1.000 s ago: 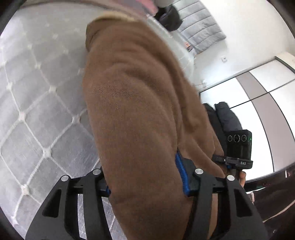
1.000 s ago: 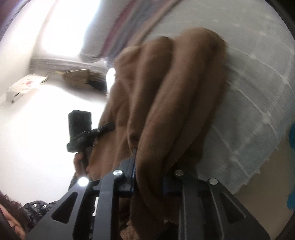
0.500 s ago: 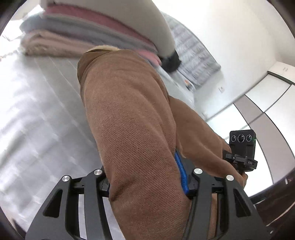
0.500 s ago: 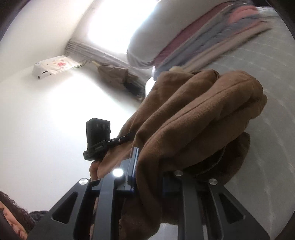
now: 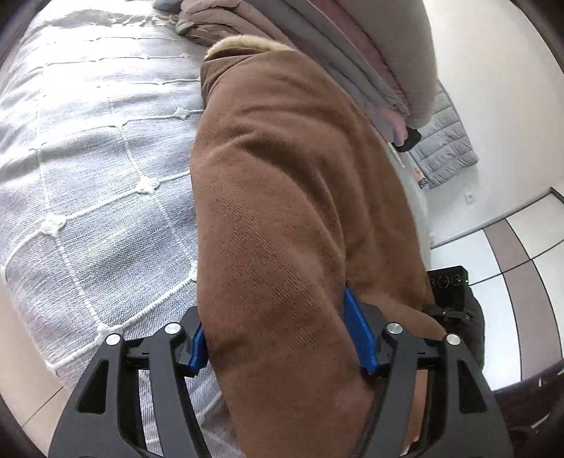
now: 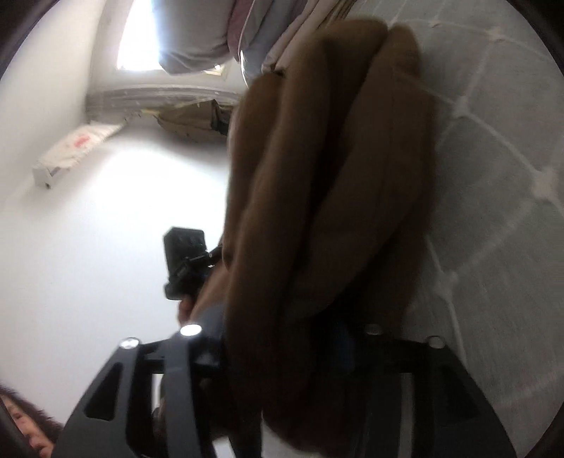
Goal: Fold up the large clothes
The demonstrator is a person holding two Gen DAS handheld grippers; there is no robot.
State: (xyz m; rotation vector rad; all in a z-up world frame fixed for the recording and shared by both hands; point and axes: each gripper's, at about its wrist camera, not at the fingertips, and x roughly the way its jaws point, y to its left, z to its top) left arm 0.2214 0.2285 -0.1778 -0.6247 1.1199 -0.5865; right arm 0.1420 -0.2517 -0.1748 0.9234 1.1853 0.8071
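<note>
A thick brown fleece garment [image 5: 289,197] with a pale furry collar [image 5: 243,44] hangs in a bundle over the grey quilted bedspread [image 5: 88,158]. My left gripper [image 5: 278,338] has its blue pads [image 5: 359,334] against both sides of the cloth while its jaws are opening. In the right wrist view the same garment [image 6: 335,176] shows as several dark folds. My right gripper [image 6: 282,338] is opening wide, its fingers apart with the cloth loose between them. Each view catches the other gripper's black camera block [image 5: 447,282] [image 6: 183,260] beside the garment.
A stack of folded blankets [image 5: 370,53] [image 6: 246,31] lies at the head of the bed, just beyond the collar. A grey quilted jacket [image 5: 444,141] lies further back by the white wall. Wardrobe doors [image 5: 511,253] stand at the right. The bed's edge and the floor [image 5: 21,352] are lower left.
Both grippers carried the garment across the bed toward the blanket stack and lower. The right fingers have spread wide apart; the left pads have widened a little.
</note>
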